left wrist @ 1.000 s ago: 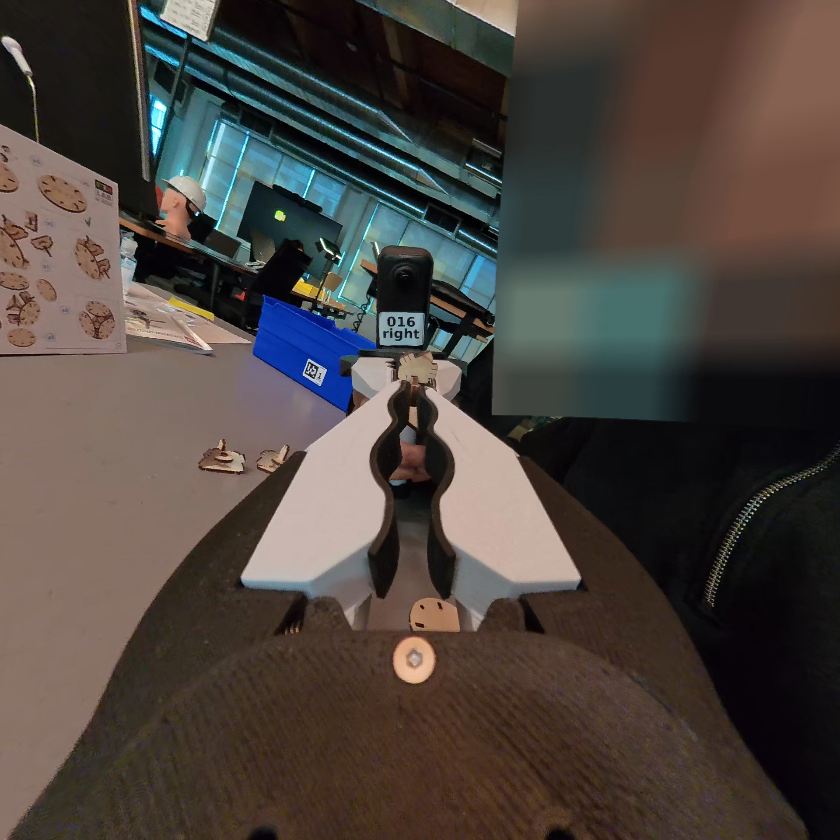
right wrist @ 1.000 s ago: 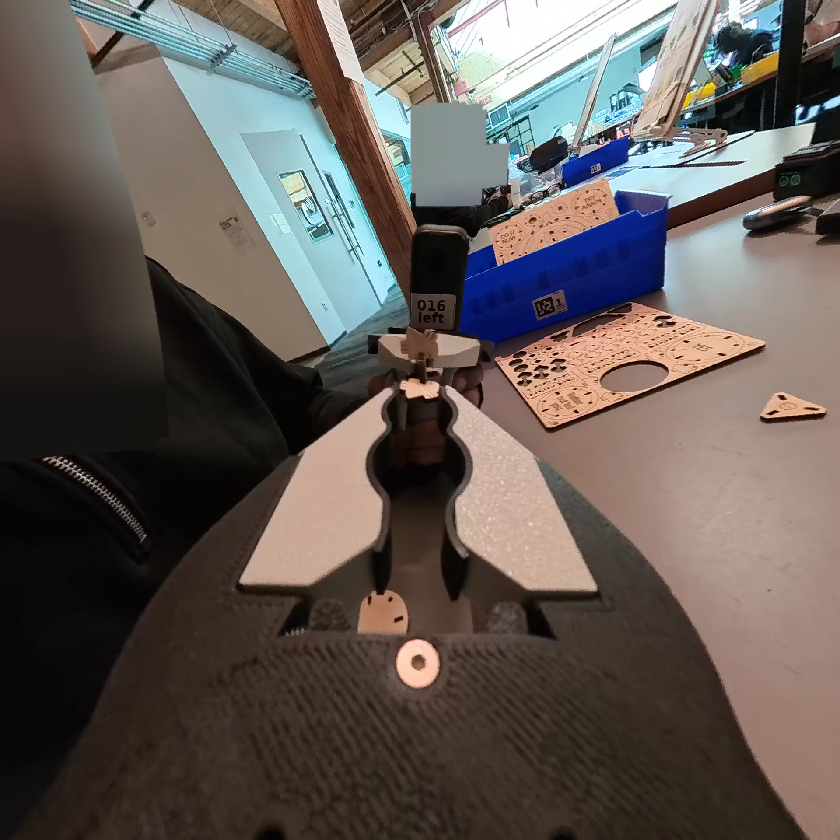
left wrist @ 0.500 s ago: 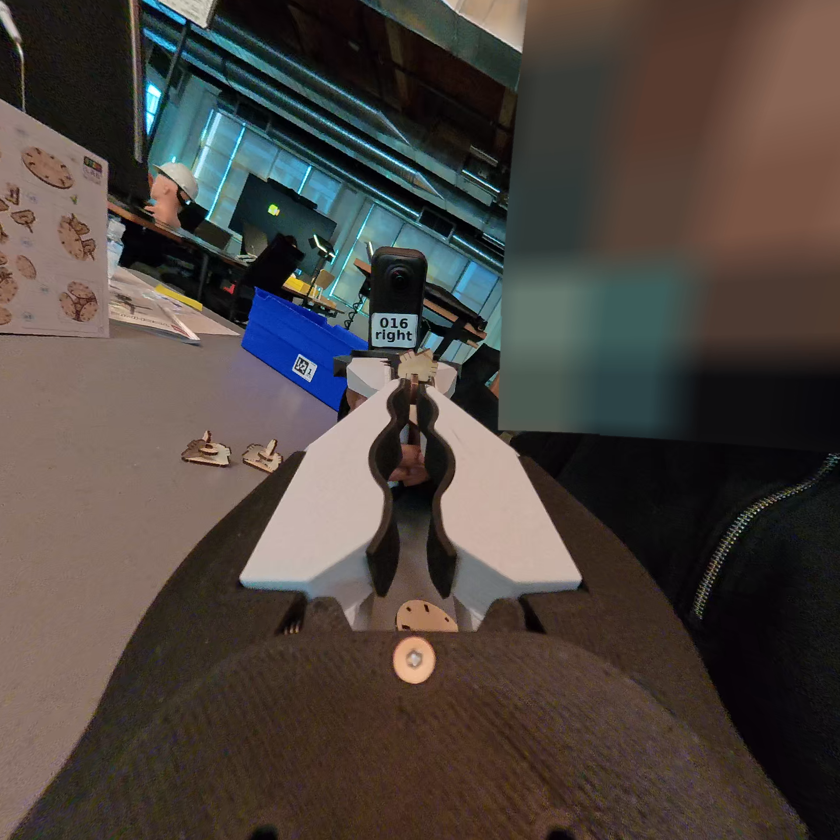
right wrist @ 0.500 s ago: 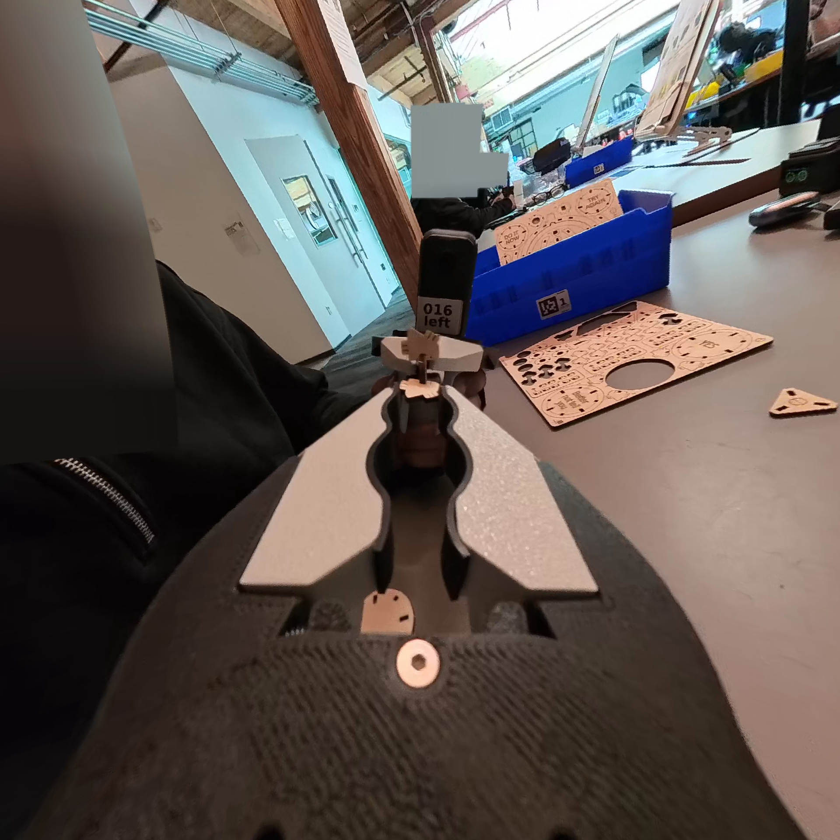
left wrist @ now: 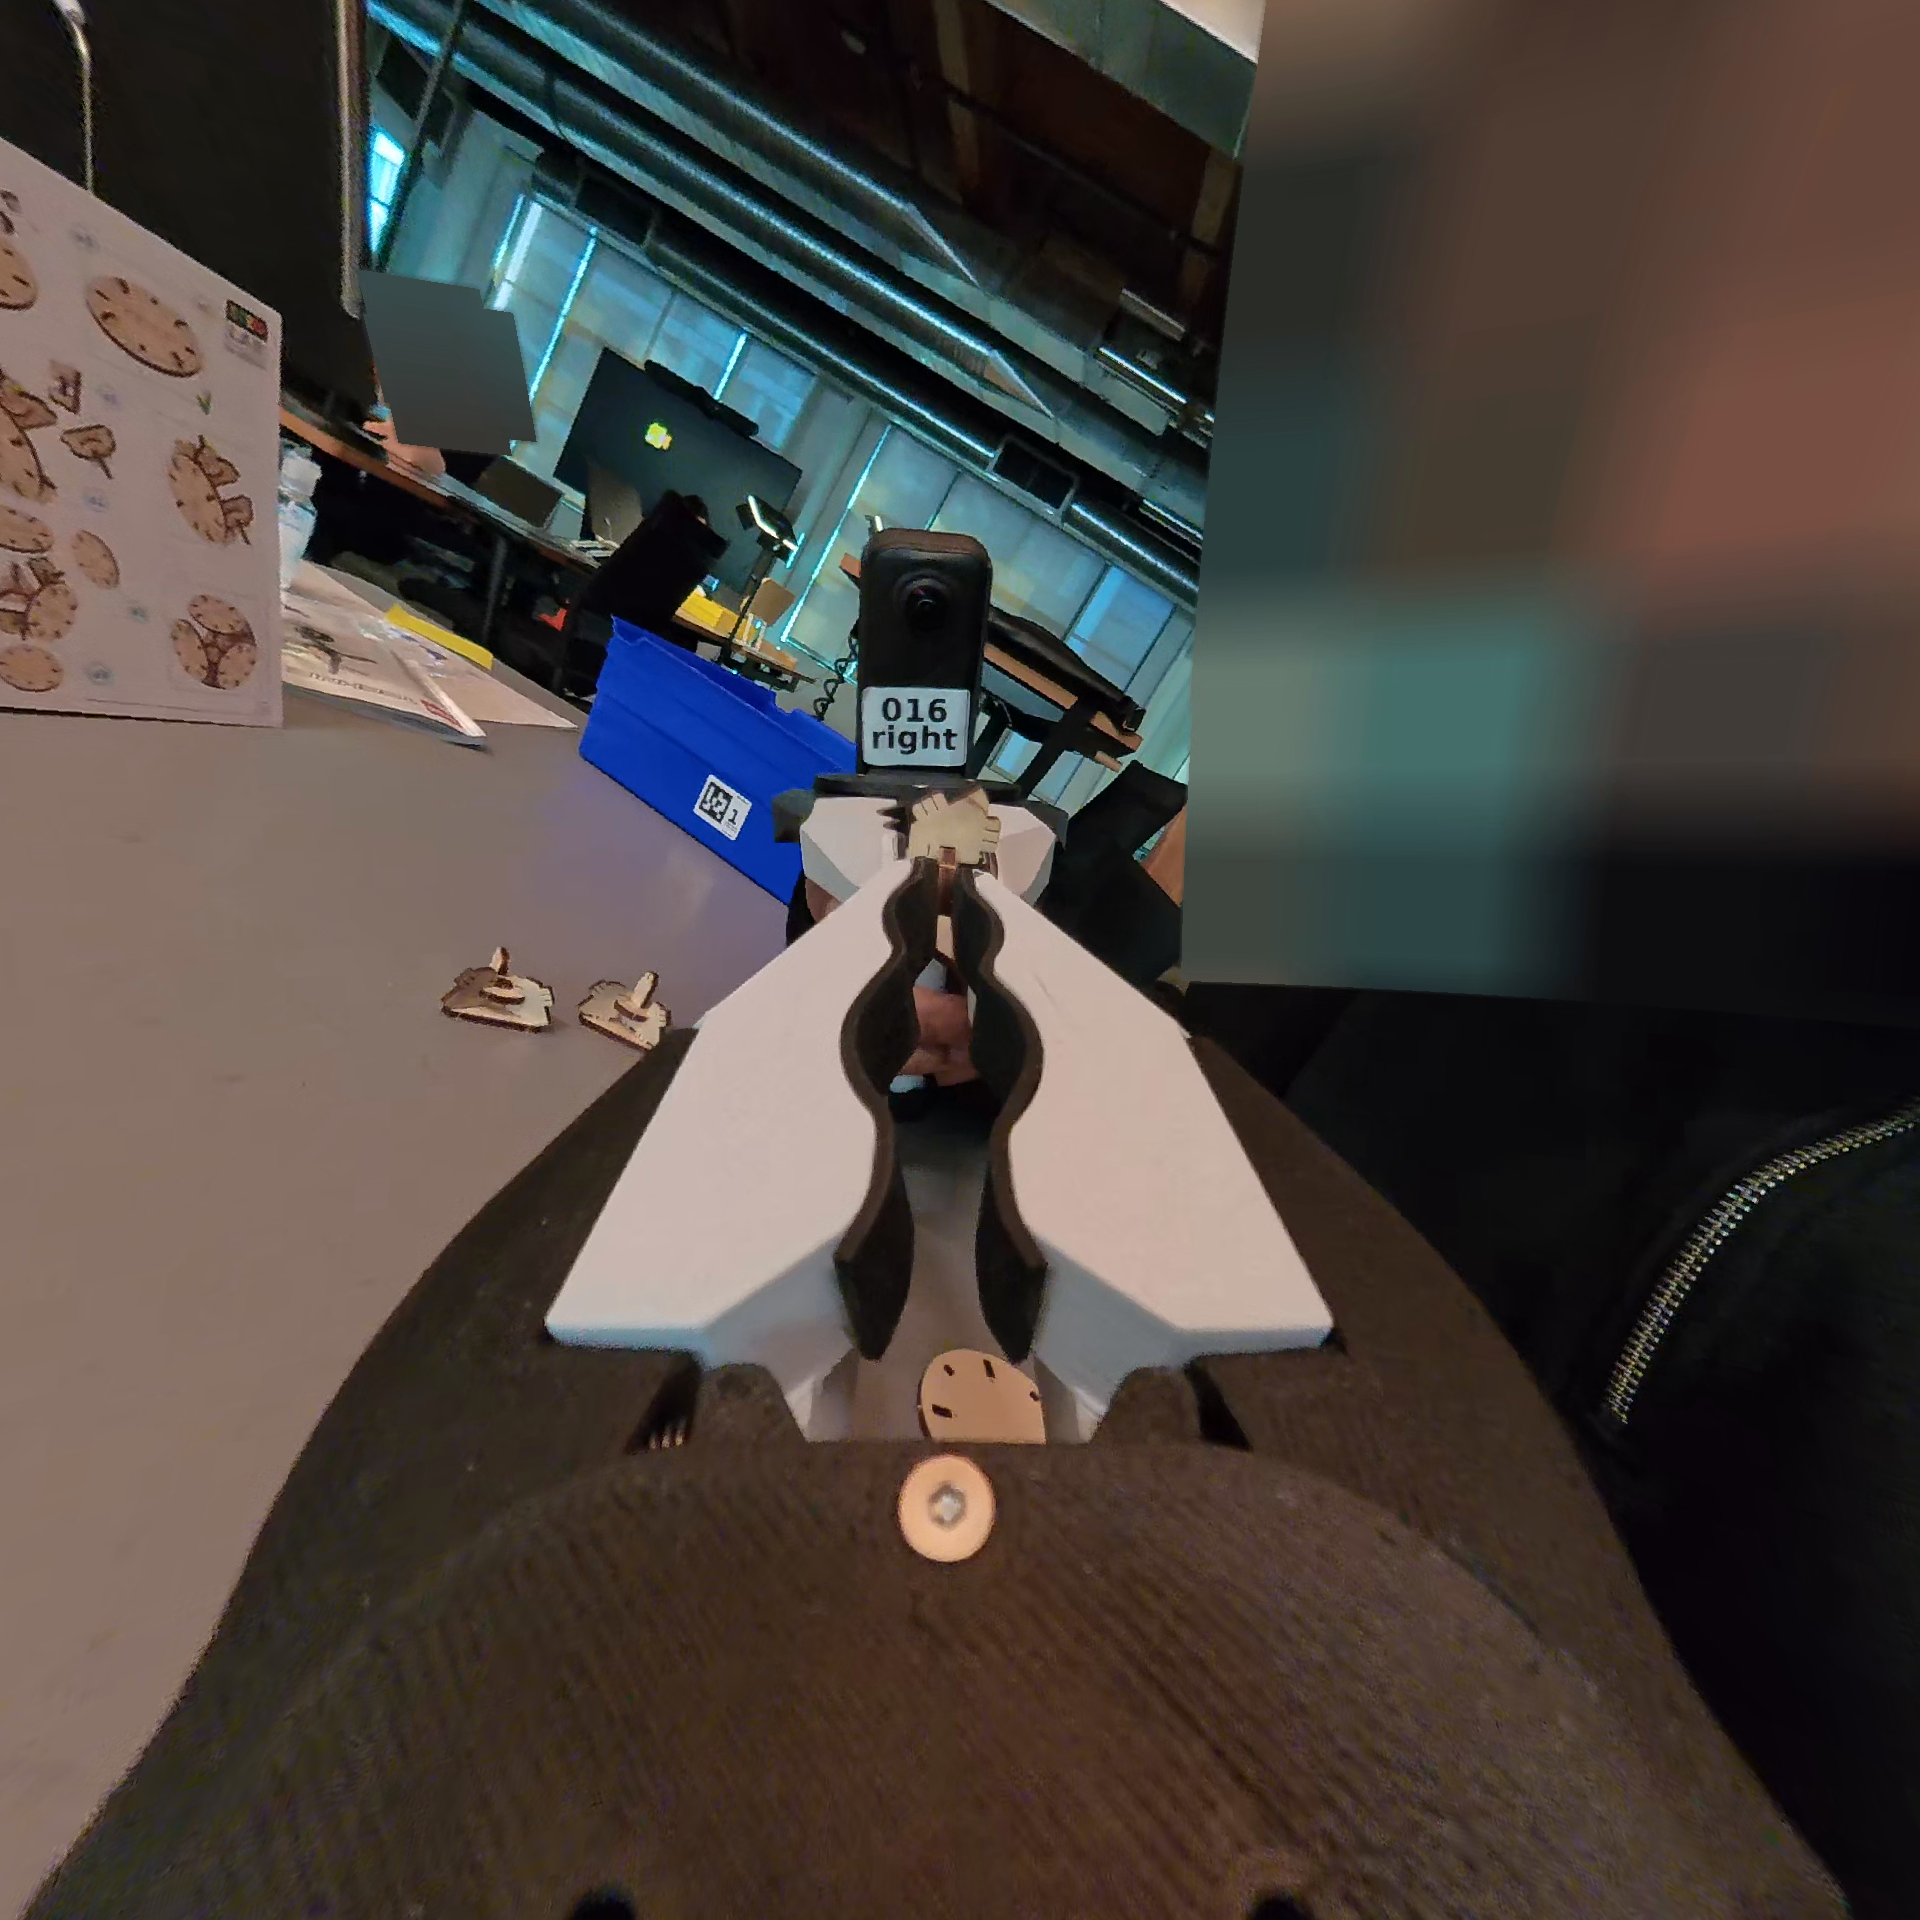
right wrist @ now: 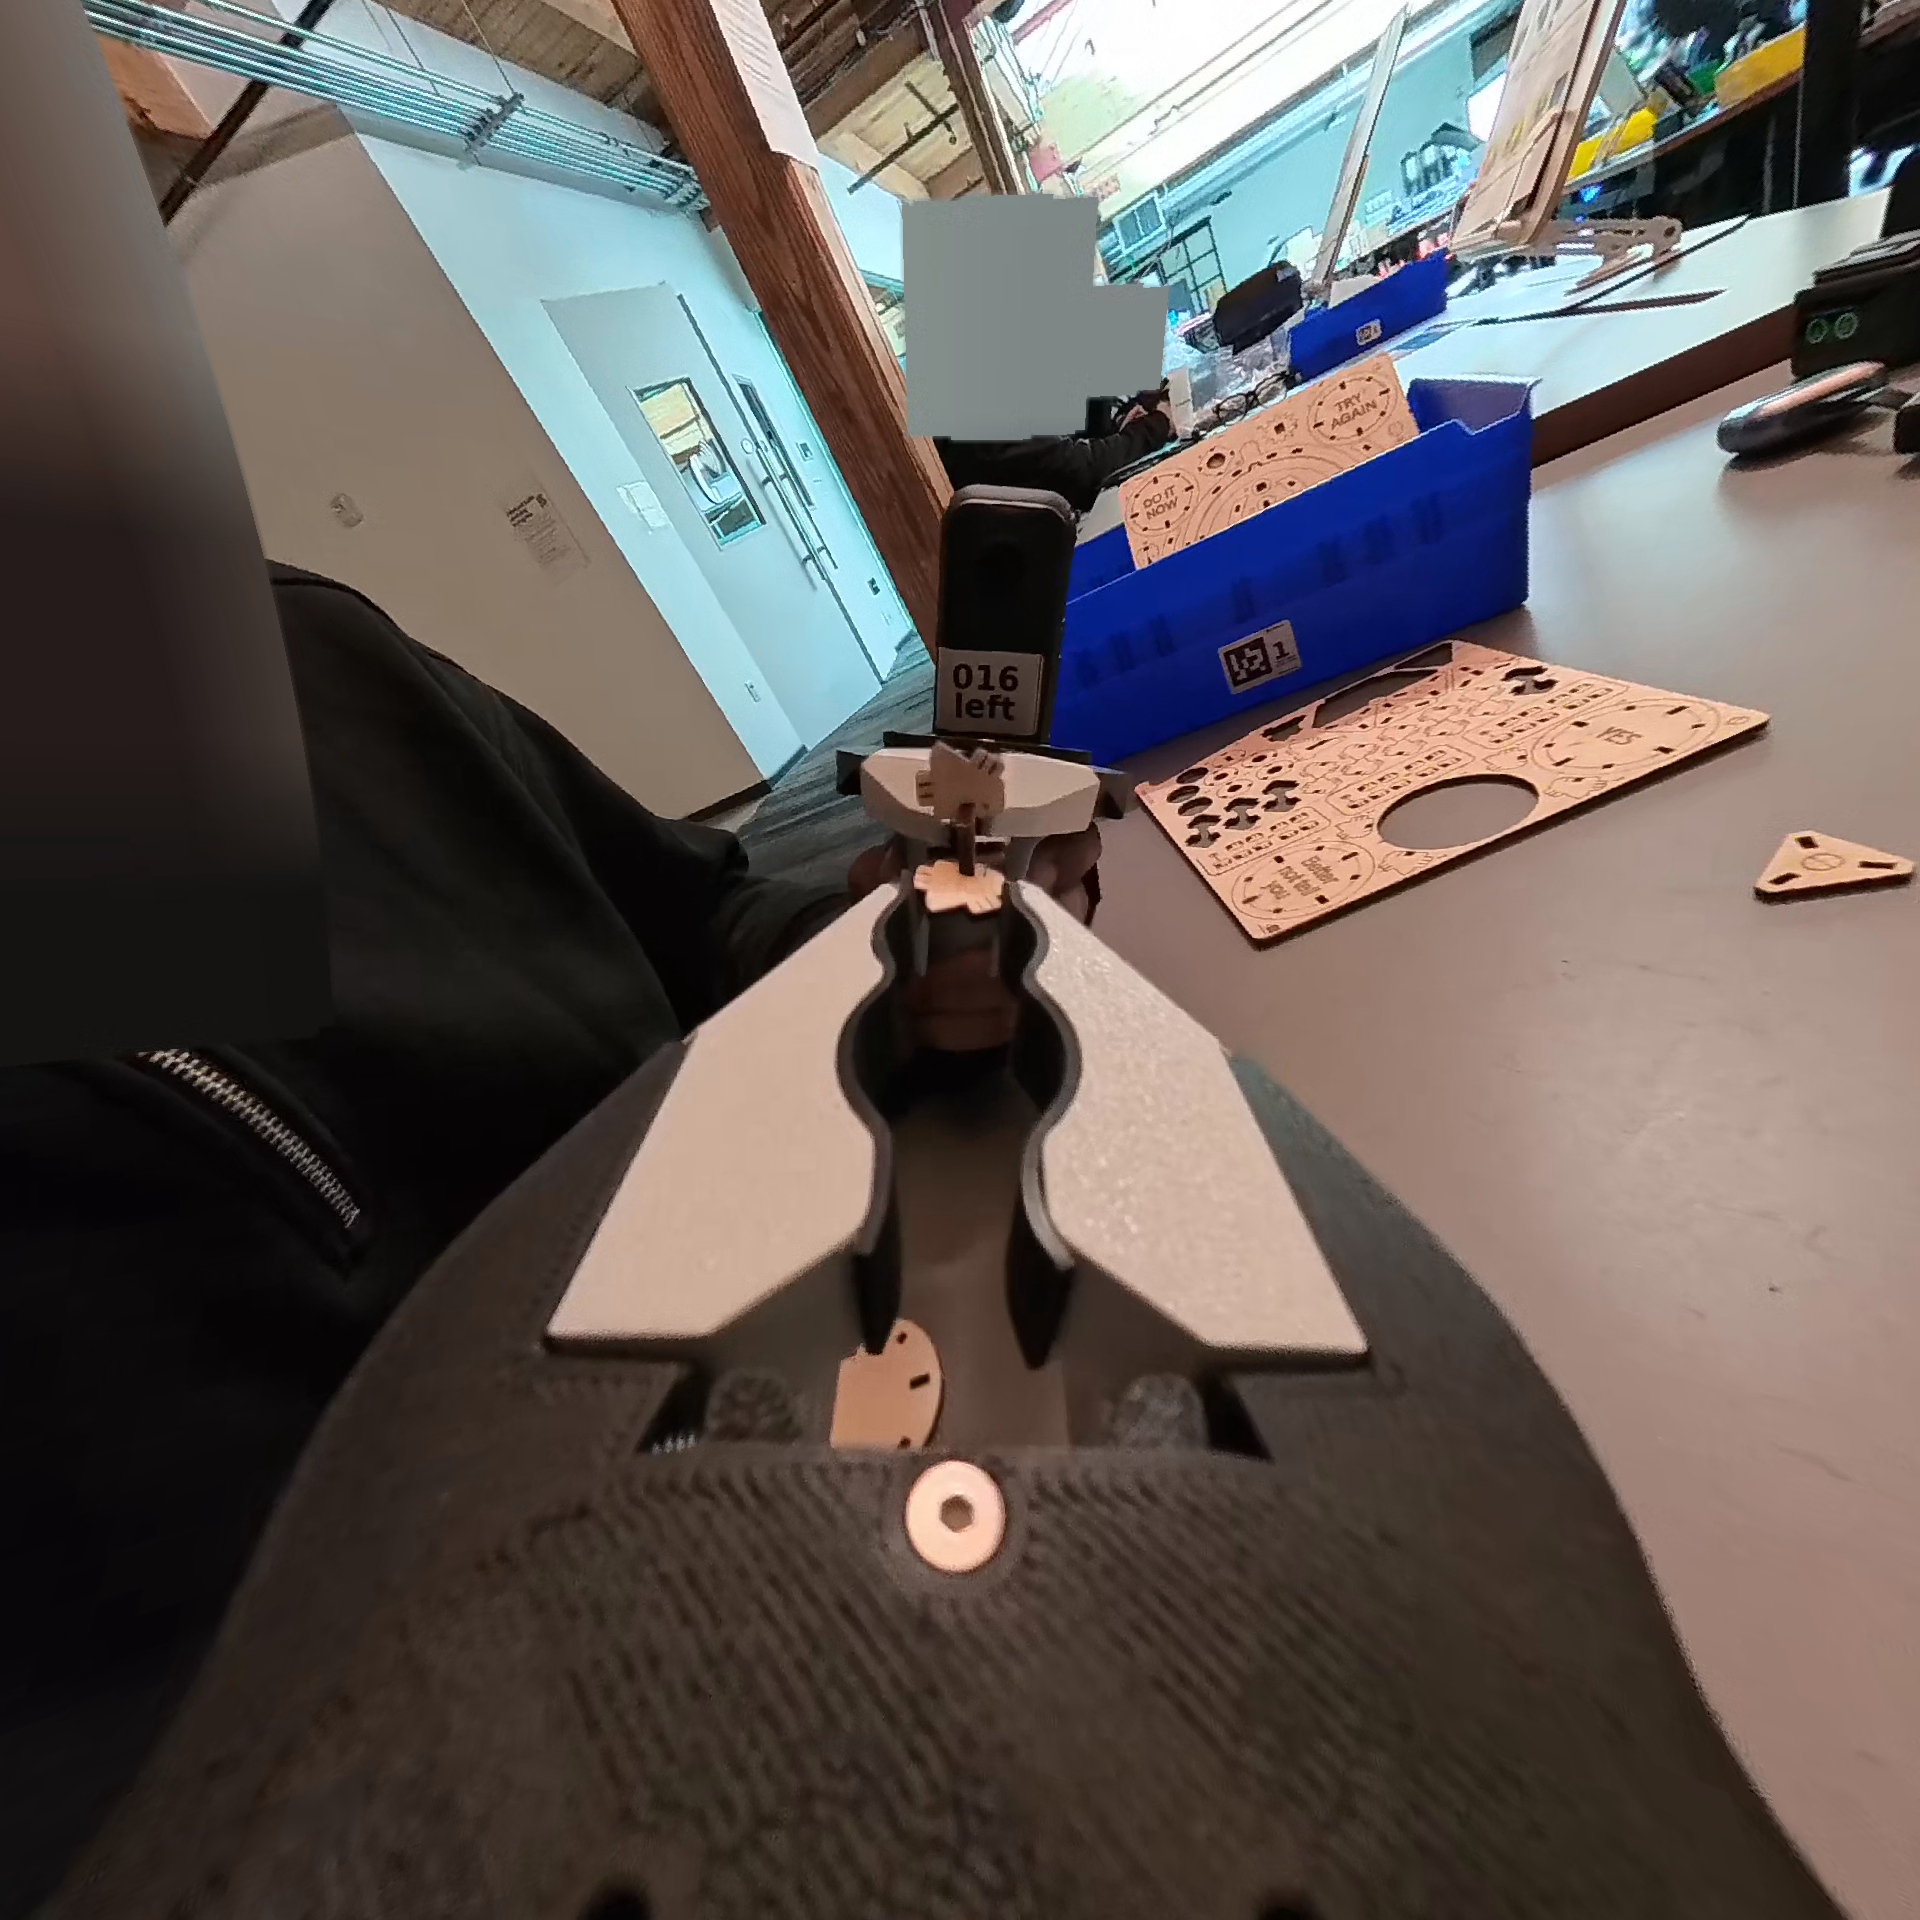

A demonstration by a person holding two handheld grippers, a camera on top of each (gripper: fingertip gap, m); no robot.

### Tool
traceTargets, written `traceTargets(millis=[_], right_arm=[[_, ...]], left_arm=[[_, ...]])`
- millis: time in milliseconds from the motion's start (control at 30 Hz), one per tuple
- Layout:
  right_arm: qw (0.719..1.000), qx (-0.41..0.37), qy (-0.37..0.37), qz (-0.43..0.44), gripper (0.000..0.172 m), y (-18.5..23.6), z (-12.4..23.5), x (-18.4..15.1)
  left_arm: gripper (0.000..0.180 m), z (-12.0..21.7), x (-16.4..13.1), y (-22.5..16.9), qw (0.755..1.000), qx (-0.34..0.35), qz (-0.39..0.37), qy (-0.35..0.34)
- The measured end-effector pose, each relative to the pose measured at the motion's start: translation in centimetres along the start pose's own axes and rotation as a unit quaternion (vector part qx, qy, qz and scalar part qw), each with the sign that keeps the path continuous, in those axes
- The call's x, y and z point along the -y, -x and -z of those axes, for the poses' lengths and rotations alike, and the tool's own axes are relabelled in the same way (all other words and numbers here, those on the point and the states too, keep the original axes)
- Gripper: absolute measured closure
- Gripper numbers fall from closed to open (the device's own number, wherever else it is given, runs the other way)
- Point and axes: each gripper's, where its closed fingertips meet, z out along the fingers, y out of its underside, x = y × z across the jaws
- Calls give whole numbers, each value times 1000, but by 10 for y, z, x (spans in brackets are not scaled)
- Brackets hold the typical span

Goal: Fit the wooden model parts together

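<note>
- Left wrist view: the left claw (left wrist: 943, 883) is clenched on a thin wooden peg (left wrist: 943, 891), edge-on between the black pads (left wrist: 906, 914).
- The peg's far end touches a flat wooden hand-shaped piece (left wrist: 954, 826), which sits in front of the right claw facing this camera.
- Above that claw stands its black camera (left wrist: 921, 613), bearing a white label.
- On the grey table (left wrist: 239, 935), to the left, lie two small wooden assemblies (left wrist: 499, 995) and (left wrist: 623, 1010) side by side, each a flat piece with a peg standing up.
- Farther back are a blue bin (left wrist: 696, 727), some papers (left wrist: 384, 665) and a propped sheet of printed diagrams (left wrist: 125, 468).
- A dark zipped jacket (left wrist: 1662, 1247) fills the right side.

- Right wrist view: the right claw (right wrist: 961, 899) grips a wooden hand-shaped piece (right wrist: 961, 891) lying flat across its tips.
- A dark peg (right wrist: 963, 847) rises from that piece to the left claw (right wrist: 966, 821) opposite, where a second hand-shaped piece (right wrist: 961, 784) shows in front of the white fingers (right wrist: 1039, 805).
- A person's hand (right wrist: 1070, 862) shows behind that claw.
- On the table (right wrist: 1455, 1143), to the right, lie a laser-cut wooden sheet (right wrist: 1455, 800) with a round hole and a small wooden triangle (right wrist: 1831, 864), well apart.
- The blue bin (right wrist: 1351, 613) behind holds another wooden sheet (right wrist: 1268, 468).
</note>
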Motion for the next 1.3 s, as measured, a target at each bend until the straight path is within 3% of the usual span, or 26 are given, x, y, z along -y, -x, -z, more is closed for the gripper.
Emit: traceTargets(millis=[367,533,633,767,867,967,1067,1200,1267,1300], right_arm=[[1000,24,-2,-13,159,4,0,1],[1000,21,-10,-4,158,3,3,5],[1000,5,-11,15,158,-5,9,6],[998,-28,-12,49,158,-14,19,11],[985,-85,25,147,157,-22,21,5],[935,-151,106,304,157,-29,18,-11],[853,-190,175,453,157,-29,13,-27],[706,-209,295,609,157,-46,12,-62],[625,-222,357,657,157,-62,17,-77],[598,-220,376,672,157,-66,19,-84]], left_arm=[[176,0,0,-4,1000,-22,6,2],[176,-3,-2,-2,998,20,-56,11],[153,-3,-3,1,999,23,-44,12],[144,-2,-2,7,999,30,-32,8],[138,-3,-6,12,998,44,-31,21],[134,0,-6,22,997,73,-29,21],[133,4,-4,30,995,93,-19,14],[133,8,0,36,994,112,-16,5],[133,9,-1,40,993,120,-14,8],[133,9,-2,41,992,124,-13,11]])
